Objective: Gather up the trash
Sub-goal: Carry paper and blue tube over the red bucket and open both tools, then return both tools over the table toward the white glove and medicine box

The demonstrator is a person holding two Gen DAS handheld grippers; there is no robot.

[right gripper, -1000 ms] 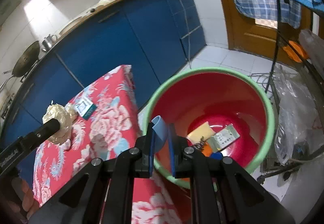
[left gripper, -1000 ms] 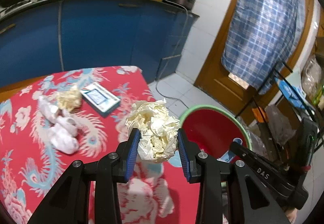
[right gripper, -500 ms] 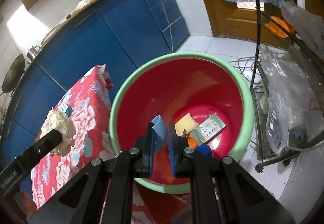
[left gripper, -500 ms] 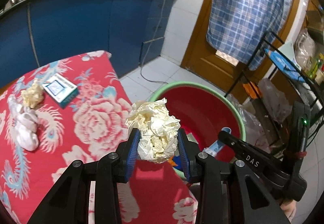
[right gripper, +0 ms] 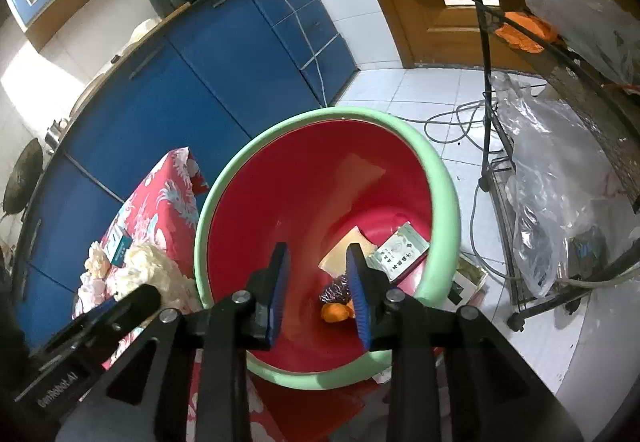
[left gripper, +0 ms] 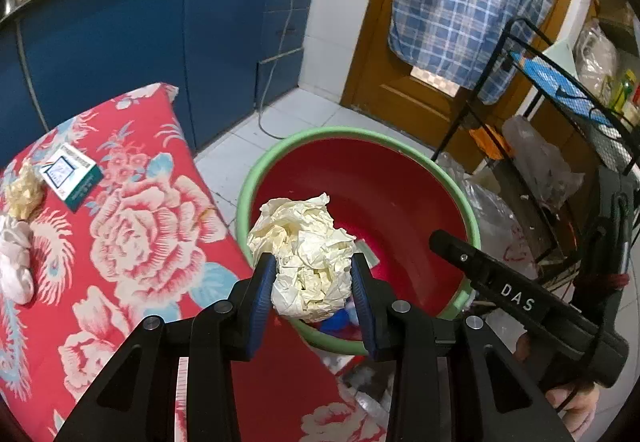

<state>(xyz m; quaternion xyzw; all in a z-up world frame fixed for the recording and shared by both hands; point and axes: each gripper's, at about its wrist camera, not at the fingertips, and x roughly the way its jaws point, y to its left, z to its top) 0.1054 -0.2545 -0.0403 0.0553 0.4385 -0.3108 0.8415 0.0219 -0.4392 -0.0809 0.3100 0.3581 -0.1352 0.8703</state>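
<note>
The job looks partly done: the red bin (right gripper: 400, 170) with the green rim already holds a small box (right gripper: 401, 252), a yellow card and an orange scrap at its bottom. The right gripper (right gripper: 320, 290) hangs over the bin mouth with its jaws opening and nothing between them. The left gripper (left gripper: 314, 292) pinches a ball of crumpled paper (left gripper: 306, 254) at the near left rim of the bin, not yet let go. Left on the red flowered table (left gripper: 132, 242), far left, are a smaller paper ball (left gripper: 23, 192), a white wad (left gripper: 14, 262) and a green and white box (left gripper: 72, 176). A wire rack (left gripper: 552, 90) with plastic bags stands right of the bin; nothing blocks the drop
</note>
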